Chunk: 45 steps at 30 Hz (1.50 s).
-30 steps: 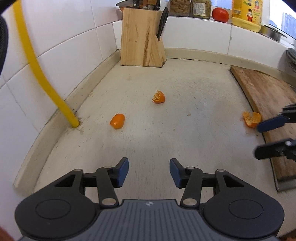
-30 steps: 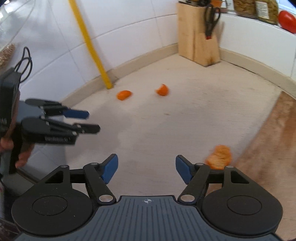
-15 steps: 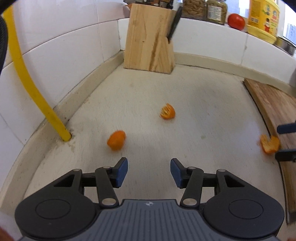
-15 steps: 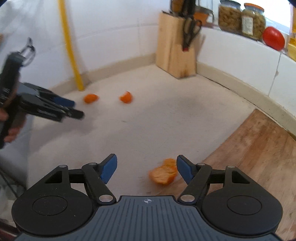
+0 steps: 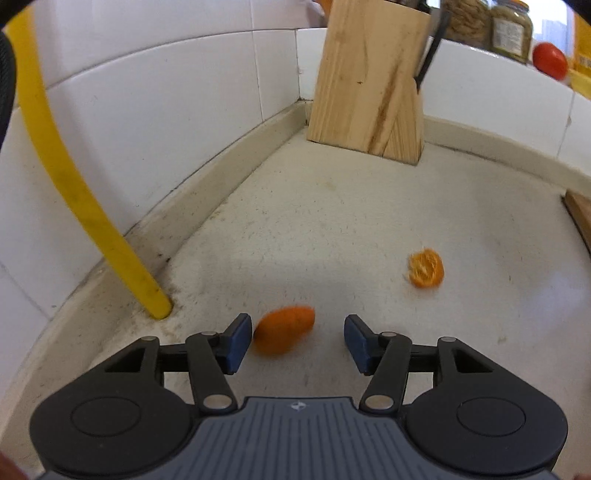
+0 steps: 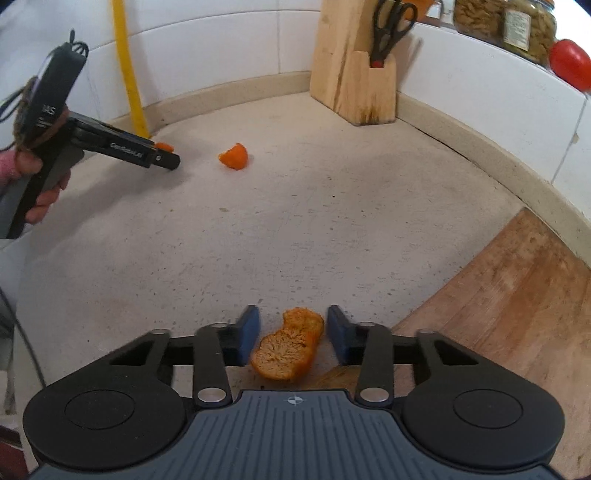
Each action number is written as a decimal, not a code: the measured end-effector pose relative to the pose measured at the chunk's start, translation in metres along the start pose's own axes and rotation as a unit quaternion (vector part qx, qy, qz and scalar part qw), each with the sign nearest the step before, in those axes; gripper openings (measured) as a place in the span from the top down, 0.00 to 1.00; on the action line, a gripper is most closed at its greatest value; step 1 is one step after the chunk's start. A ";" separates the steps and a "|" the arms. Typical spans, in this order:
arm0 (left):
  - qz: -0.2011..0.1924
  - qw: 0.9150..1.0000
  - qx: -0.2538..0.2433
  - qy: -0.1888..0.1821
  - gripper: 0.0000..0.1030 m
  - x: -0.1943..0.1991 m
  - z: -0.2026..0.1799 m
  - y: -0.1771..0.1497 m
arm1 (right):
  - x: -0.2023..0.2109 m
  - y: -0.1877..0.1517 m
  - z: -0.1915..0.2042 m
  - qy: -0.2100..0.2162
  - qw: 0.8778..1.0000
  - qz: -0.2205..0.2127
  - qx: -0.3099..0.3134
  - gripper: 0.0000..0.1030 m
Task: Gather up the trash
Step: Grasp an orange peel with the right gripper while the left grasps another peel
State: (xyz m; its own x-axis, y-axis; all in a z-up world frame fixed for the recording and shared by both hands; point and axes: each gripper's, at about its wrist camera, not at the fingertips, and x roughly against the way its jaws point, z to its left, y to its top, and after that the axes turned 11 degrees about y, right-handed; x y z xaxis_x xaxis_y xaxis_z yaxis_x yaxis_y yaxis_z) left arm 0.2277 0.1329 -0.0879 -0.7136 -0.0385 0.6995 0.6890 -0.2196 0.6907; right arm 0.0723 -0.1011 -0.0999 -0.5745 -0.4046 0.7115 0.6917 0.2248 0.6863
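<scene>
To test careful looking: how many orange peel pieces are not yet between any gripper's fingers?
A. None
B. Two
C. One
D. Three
C: the left gripper brackets one peel, the right gripper brackets another peel, and only the middle peel lies alone on the counter.

In the right wrist view, the side of the left claw point(image 6: 162, 157) carried small white lettering that seemed to read "CenRobot.AI", though the middle letters were blurred. On the dark box point(image 6: 55, 96) mounted above its handle stood pale characters, partly covered, too unclear to read. The jar point(image 6: 517, 26) on the ledge bore a label with illegible print.
</scene>
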 end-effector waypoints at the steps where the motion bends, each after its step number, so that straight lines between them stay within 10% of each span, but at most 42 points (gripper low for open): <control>1: 0.004 1.000 0.009 -0.008 0.48 -0.002 -0.002 0.003 | 0.001 0.000 -0.001 0.000 1.000 0.000 -0.005 0.62; 13: -0.019 0.995 0.029 -0.095 0.61 0.003 -0.067 0.010 | 0.001 0.002 -0.010 0.006 0.999 -0.016 -0.043 0.72; 23: -0.037 0.998 -0.005 -0.049 0.48 -0.008 -0.082 0.018 | 0.004 0.002 -0.015 0.023 0.998 -0.023 -0.057 0.71; 27: -0.032 0.997 0.003 -0.063 0.83 -0.005 -0.073 0.017 | 0.004 0.001 -0.017 0.026 0.998 -0.024 -0.056 0.71; 34: -0.017 0.994 0.028 -0.100 0.85 0.026 -0.039 0.017 | 0.005 0.001 -0.020 0.034 0.997 -0.026 -0.066 0.71; 45: -0.010 0.998 -0.009 -0.063 0.85 0.025 -0.047 -0.015 | 0.004 0.001 -0.017 0.030 0.998 -0.024 -0.051 0.71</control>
State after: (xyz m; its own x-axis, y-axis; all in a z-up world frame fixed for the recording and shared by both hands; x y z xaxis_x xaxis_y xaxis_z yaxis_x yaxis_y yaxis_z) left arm 0.1937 0.0898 -0.0890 -0.7045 0.0877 0.7043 0.6720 -0.2369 0.7017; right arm 0.0782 -0.1181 -0.0985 -0.5832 -0.4661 0.6654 0.7060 0.1143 0.6989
